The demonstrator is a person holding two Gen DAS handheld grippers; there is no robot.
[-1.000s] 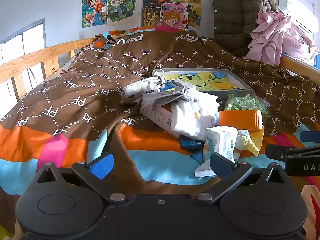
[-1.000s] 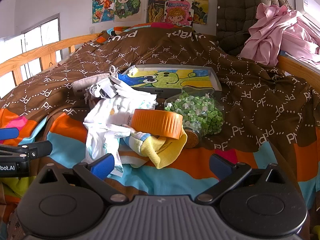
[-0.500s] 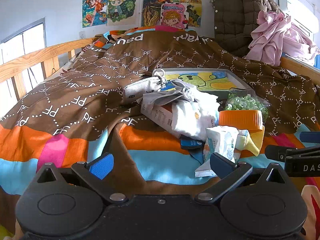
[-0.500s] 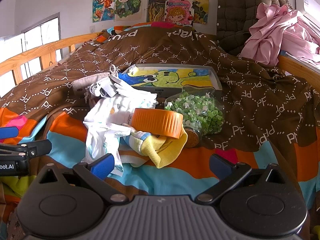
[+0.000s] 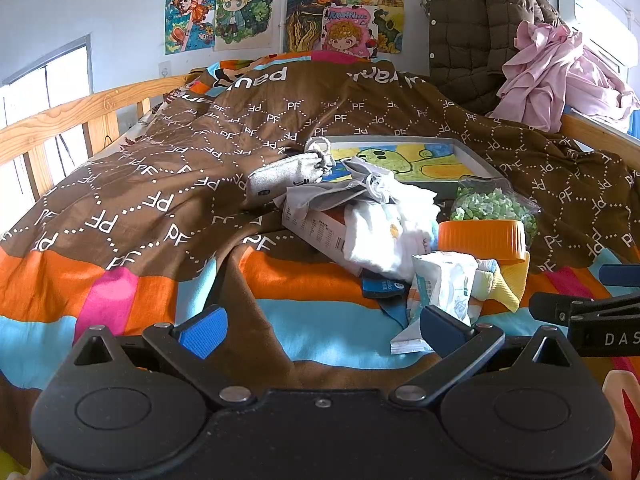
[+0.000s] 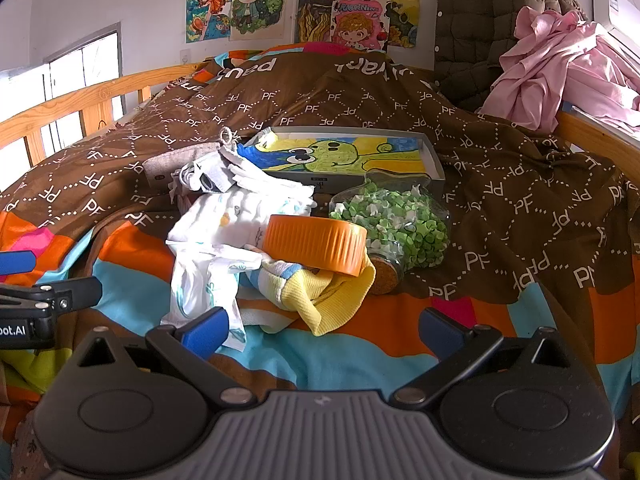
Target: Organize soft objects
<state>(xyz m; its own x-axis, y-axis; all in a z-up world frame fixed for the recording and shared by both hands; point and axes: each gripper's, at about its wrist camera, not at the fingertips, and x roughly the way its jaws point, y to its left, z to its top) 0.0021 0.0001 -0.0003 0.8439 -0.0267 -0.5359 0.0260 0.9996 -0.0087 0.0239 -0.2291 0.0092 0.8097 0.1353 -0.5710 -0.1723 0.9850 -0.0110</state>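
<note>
The left tool (image 5: pixel 320 330) hangs low over the bed (image 5: pixel 320 312), its fingers spread wide with nothing between them; the right tool (image 6: pixel 324 330) is likewise spread and empty. The heap of soft things lies just ahead: white cloth (image 6: pixel 224 220), a yellow cloth (image 6: pixel 332 296) under an orange lid (image 6: pixel 316 242), a grey pouch (image 5: pixel 284 178); beside them a jar (image 6: pixel 400 220) on its side and a picture tray (image 6: pixel 348 156).

A brown blanket (image 6: pixel 500 184) printed with white "PF" lettering is bordered by orange, turquoise and pink blocks. An orange lid (image 6: pixel 316 242), a yellow cloth (image 6: pixel 336 296) and green-and-white jar contents (image 6: pixel 400 220) are seen.
</note>
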